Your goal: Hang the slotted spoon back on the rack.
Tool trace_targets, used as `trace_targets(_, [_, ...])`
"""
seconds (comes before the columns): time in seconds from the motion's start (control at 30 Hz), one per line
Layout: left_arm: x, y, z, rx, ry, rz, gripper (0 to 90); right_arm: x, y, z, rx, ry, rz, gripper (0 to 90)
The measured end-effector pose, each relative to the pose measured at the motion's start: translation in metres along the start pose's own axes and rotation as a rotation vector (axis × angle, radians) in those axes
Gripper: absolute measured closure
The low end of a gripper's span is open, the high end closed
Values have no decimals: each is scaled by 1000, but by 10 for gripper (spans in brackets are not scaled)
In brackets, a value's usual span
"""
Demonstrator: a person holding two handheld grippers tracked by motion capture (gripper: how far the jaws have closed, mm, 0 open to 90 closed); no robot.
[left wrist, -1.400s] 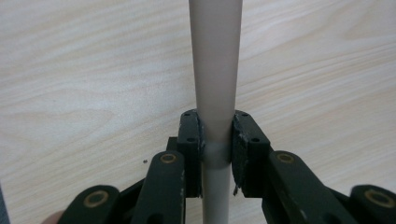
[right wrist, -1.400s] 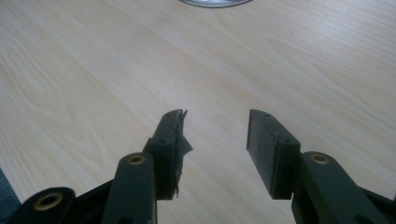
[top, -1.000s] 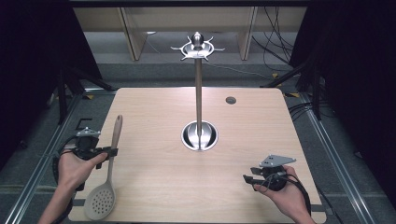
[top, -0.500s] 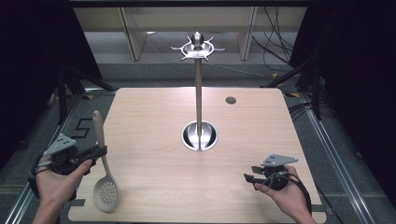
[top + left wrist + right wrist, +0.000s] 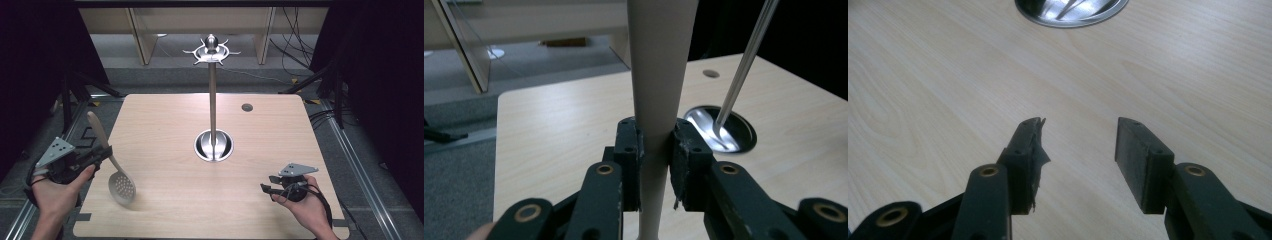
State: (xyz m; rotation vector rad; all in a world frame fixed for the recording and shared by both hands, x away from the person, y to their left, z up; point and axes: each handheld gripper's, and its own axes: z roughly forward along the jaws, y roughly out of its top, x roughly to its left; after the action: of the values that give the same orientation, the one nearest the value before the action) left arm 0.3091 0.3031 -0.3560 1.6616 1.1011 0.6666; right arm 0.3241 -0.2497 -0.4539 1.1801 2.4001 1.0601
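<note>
Where dark surroundings begin, pale wooden table (image 5: 260, 135), grey floor (image 5: 165, 55).

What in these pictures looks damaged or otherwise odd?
The right gripper has a torn, frayed pad on one of its fingers, ragged along the inner edge, while the other pad looks clean. Nothing else stands out.

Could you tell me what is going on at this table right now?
A person holds a gripper in each hand. The left gripper is shut on the handle of a slotted spoon, held tilted with its perforated head low over the table. The right gripper is open and holds nothing. A metal utensil stand rises from the middle.
</note>
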Motion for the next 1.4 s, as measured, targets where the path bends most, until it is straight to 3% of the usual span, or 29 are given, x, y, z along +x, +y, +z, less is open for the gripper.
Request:
trace_targets(0.1, [-4,5,2,-16,-4,3,748,-2,-1,1,-9,3,-13,539])
trace_targets(0.23, [-11,11,8,-35,-12,20,748,-2,-1,-2,-10,4,14,539])
trace_targets(0.3, [-14,13,11,-42,-21,17,748,-6,-2,-4,-18,-11,-11,539])
trace_targets(0.37, [-18,16,12,-45,-34,30,748,-5,-2,-5,-10,-8,19,540])
trace_targets(0.4, [-20,18,13,-49,-38,34,748,-6,-2,-4,-26,-15,2,540])
trace_targets(0.43, [-25,20,14,-40,-60,4,748,-7,-2,-6,-22,-26,-13,539])
trace_targets(0.47, [-25,20,14,-40,-60,4,748,-7,-2,-6,-22,-26,-13,539])
trace_targets(0.5, [-25,24,16,-47,-50,39,748,-6,-2,-6,-22,-17,2,540])
trace_targets(0.53, [-28,25,17,-45,-66,24,748,-6,-3,-7,-17,-20,6,539])
trace_targets(0.57, [-29,27,18,-51,-60,51,748,-6,-3,-7,-25,-21,7,539])
trace_targets(0.7, [-37,33,21,-59,-87,58,748,-5,-2,-8,-30,-31,-4,539])
trace_targets(0.73, [-39,35,22,-66,-92,78,748,-5,-2,-8,-29,-32,-4,539])
trace_targets(0.8, [-42,37,24,-58,-99,74,748,-6,-2,-8,-32,-35,-3,538])
trace_targets(0.83, [-44,39,26,-61,-101,79,748,-4,-2,-9,-27,-35,25,537])
trace_targets(0.93, [-48,41,30,-59,-109,89,747,-7,-2,-9,-39,-40,-5,535])
trace_targets(1.27, [-60,50,41,-62,-127,126,747,-7,-2,-8,-39,-38,-5,535])
trace_targets(1.33, [-60,52,42,-53,-127,152,747,-7,-2,-8,-40,-38,-5,534])
trace_targets(1.4, [-63,53,45,-65,-131,141,747,-7,-2,-8,-40,-38,-5,535])
